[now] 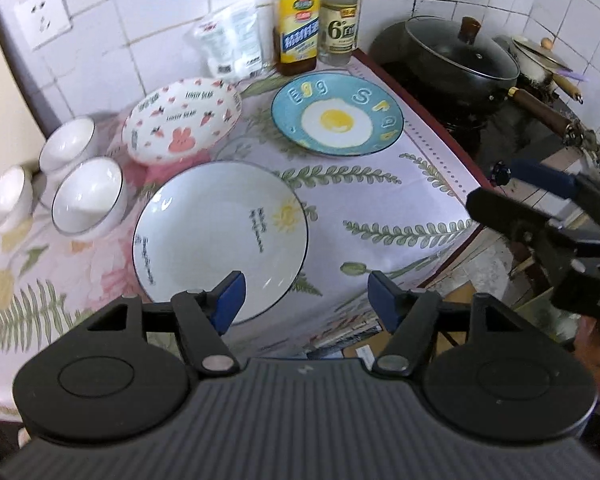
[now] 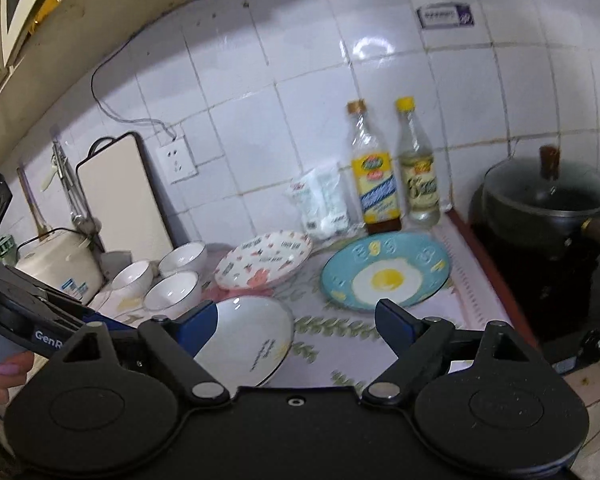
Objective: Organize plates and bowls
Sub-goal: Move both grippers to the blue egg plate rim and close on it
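Observation:
On a floral tablecloth lie a large white plate with a dark rim and a sun drawing, a blue fried-egg plate, a white plate with pink rabbit and heart prints, and three small white bowls. My left gripper is open and empty above the near edge of the large white plate. My right gripper is open and empty, above the table's front between the white plate and the egg plate; it also shows in the left wrist view.
Two sauce bottles and a plastic bag stand against the tiled wall. A black lidded pan sits on the stove at right. A rice cooker and cutting board stand at left.

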Available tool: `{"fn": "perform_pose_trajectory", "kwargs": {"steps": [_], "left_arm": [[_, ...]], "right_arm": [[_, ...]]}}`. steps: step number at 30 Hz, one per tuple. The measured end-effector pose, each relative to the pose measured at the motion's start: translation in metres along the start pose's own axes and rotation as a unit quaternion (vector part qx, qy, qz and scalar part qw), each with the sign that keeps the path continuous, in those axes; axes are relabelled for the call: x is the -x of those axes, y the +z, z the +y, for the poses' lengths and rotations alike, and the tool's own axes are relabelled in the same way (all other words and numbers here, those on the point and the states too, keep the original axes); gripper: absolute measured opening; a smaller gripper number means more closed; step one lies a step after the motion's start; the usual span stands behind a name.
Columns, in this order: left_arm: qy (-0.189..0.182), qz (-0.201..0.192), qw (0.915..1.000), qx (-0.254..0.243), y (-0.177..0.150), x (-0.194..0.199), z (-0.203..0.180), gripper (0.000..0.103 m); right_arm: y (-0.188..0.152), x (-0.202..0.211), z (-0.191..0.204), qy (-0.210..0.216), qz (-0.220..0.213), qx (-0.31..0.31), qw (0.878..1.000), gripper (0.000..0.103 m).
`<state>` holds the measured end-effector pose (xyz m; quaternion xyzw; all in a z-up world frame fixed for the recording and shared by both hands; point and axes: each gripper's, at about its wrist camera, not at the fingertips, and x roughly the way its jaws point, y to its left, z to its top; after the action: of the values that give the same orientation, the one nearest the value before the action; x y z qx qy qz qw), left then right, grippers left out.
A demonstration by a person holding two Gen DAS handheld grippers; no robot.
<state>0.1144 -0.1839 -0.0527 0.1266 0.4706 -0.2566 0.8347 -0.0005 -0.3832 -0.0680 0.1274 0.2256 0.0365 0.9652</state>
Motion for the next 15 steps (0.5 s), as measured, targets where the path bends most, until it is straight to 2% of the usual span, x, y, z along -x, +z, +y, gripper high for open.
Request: {"fn": "perform_pose_trajectory", "kwargs": {"steps": [10,15], "left_arm": [[0.002,-0.011,0.9999,0.001,0.027,-0.037,-0.022,0.07],[0.003,-0.023,0.9997,0.004,0.042,-0.059,-0.022,0.074]], "right_arm": [[0.006,-0.001,-0.028,-0.043,-0.077,0.045,0.995,0.09],[0.006,-0.013,-0.054,-0.035,-0.087,0.015,0.995,0.093]]}}
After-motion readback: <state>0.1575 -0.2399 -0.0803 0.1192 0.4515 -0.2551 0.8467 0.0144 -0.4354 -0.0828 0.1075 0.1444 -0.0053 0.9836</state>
